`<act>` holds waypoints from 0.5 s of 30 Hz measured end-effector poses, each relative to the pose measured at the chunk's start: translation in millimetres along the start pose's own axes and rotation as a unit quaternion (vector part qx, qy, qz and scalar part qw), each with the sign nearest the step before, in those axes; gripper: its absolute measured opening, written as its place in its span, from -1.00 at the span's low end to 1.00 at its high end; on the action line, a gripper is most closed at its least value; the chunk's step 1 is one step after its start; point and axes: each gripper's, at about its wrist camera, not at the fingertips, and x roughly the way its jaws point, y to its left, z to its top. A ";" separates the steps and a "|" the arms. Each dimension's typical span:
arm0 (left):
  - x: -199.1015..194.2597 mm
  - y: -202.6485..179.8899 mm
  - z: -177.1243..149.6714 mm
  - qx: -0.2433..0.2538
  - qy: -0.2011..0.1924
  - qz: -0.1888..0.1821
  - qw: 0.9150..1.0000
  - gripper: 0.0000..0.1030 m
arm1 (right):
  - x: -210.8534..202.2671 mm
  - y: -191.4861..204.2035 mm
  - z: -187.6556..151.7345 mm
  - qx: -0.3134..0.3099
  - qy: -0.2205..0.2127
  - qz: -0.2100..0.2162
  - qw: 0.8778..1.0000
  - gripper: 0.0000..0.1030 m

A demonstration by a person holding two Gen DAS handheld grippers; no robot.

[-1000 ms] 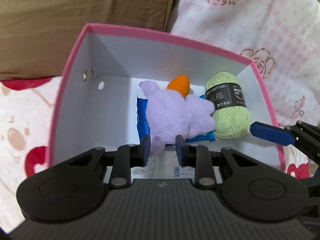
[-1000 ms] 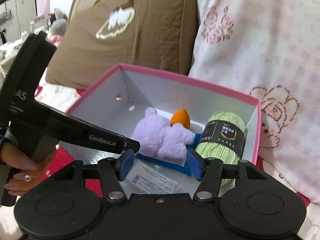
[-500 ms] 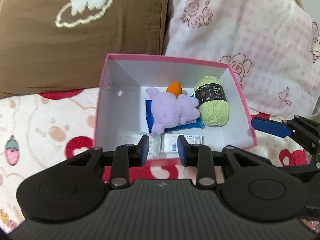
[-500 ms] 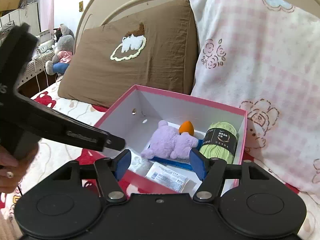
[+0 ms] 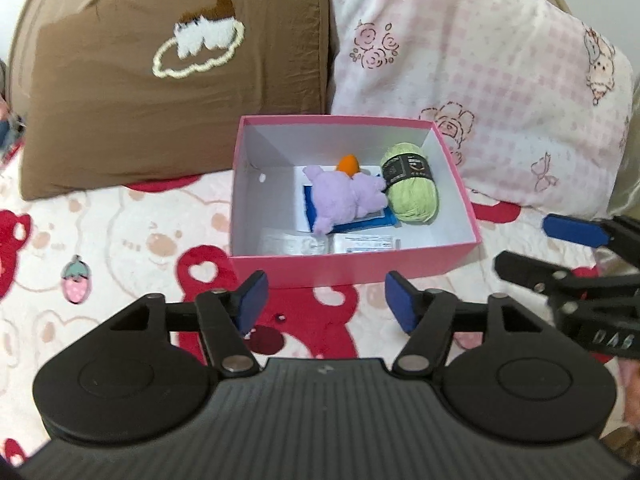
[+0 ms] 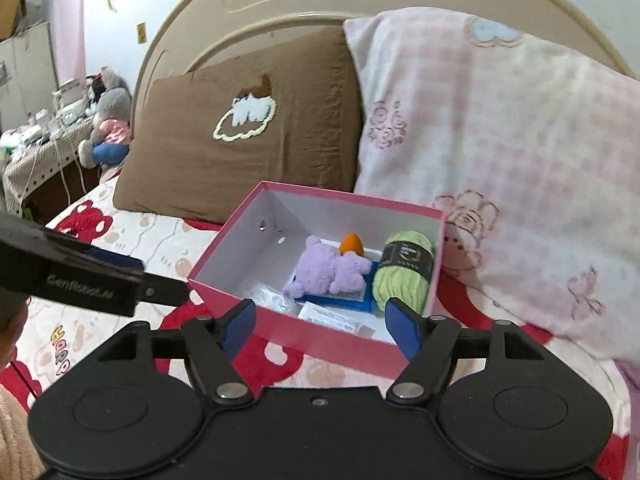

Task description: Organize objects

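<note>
Pink box [image 5: 352,268] beyond left gripper [image 5: 326,306], apart

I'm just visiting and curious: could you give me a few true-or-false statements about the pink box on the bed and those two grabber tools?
1. The green yarn lies inside the pink box. True.
2. The purple plush toy lies on the bedspread outside the box. False: it is in the box, on a blue packet.
3. The left gripper holds the yarn. False: its jaws are open and empty.
4. The right gripper is open and empty. True.
5. A brown pillow stands behind the box. True.
</note>
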 end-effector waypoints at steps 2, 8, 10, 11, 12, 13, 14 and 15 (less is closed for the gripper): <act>-9.9 0.1 -4.8 -0.006 -0.013 0.010 1.000 0.38 | -7.7 -1.7 -5.8 0.015 0.000 -0.006 1.000 0.50; -30.3 0.1 -19.3 -0.013 -0.030 0.014 0.999 0.65 | -14.3 -2.9 -23.4 0.041 0.025 -0.022 0.999 0.84; -30.5 -1.4 -25.6 -0.009 -0.029 0.019 0.999 0.82 | -15.0 -2.6 -28.8 0.055 0.031 -0.024 0.998 0.93; -30.1 -1.6 -29.4 -0.008 -0.030 0.022 0.999 0.92 | -15.5 -1.9 -31.7 0.061 0.033 -0.026 0.997 0.94; -29.5 -2.1 -32.2 -0.005 -0.030 0.026 0.999 0.98 | -16.3 -0.1 -34.2 0.060 0.035 -0.030 0.997 0.95; -28.5 -2.4 -34.4 -0.003 -0.028 0.029 0.999 1.00 | -17.1 2.1 -36.9 0.056 0.036 -0.038 0.997 0.96; -26.4 -2.6 -37.0 0.002 -0.022 0.034 0.999 1.00 | -18.0 5.0 -39.4 0.050 0.034 -0.048 0.997 0.97; -24.0 -3.0 -39.3 0.006 -0.013 0.039 0.999 1.00 | -19.1 7.6 -41.8 0.046 0.033 -0.056 0.997 0.98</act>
